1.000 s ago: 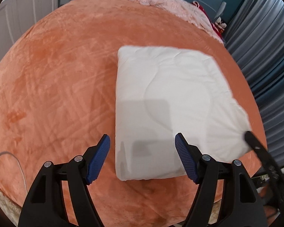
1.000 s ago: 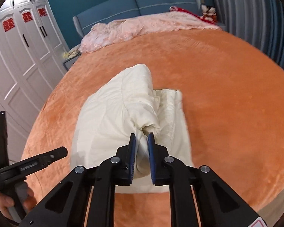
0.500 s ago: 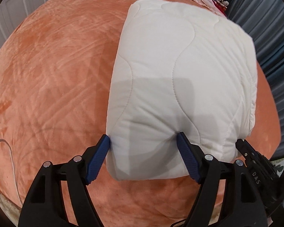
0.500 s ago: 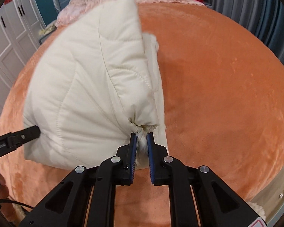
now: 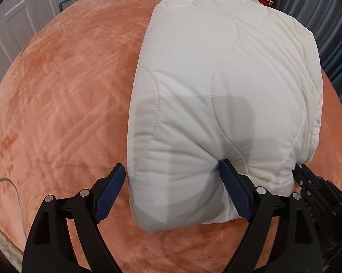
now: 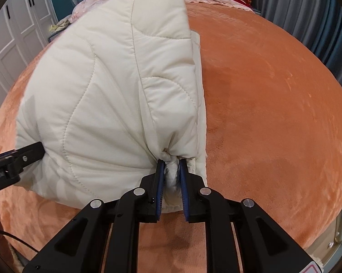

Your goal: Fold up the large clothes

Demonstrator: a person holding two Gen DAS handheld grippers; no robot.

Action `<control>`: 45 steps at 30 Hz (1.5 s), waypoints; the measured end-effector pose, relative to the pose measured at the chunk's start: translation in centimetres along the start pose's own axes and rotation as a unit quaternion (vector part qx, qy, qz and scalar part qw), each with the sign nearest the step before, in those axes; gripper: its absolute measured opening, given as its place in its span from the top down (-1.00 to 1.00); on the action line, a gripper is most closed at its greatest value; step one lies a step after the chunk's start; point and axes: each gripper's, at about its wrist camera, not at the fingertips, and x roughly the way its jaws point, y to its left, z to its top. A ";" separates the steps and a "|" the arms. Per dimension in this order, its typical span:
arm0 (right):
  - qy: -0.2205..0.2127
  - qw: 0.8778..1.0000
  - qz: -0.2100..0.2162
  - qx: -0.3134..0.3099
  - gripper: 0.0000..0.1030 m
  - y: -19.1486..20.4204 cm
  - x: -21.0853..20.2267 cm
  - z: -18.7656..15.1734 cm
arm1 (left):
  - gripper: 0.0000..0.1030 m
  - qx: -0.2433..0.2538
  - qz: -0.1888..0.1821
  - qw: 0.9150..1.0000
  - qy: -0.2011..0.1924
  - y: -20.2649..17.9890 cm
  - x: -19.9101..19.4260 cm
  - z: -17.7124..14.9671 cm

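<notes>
Cream quilted padding is lying folded on the orange bed (image 5: pixel 57 104); this jacket (image 5: pixel 216 95) is looking light, puffy and springy. Left gripper (image 5: pixel 171 193) is spreading around its near corner, right gripper (image 6: pixel 171 177) is loosening, still pinching bunched hem.

Nothing reads cleanly: faint letters on the black body of the right gripper (image 5: pixel 304 175), just right of the left gripper (image 5: pixel 173 166), are too blurred to make out, and a red sign on the wardrobe door (image 6: pixel 18 29), far ahead-left of the right gripper, is cut off.
</notes>
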 end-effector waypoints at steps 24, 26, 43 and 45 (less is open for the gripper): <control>-0.029 0.984 0.119 0.129 0.83 -0.7 -0.4 15.9 | -0.45 -0.111 -0.074 0.991 -0.025 2.3 -2.5 16.7; -0.066 0.984 0.098 0.134 0.85 -1.5 -2.0 15.0 | -0.45 -0.096 -0.070 0.992 -0.028 1.7 -1.7 16.3; -0.038 0.997 -0.016 0.067 0.56 -0.5 6.6 12.2 | -0.74 -0.060 0.003 0.998 -0.016 -1.3 7.0 14.4; -0.044 0.997 -0.020 0.061 0.54 -0.3 7.0 12.0 | -0.75 -0.054 0.014 0.998 -0.024 -1.6 7.2 14.2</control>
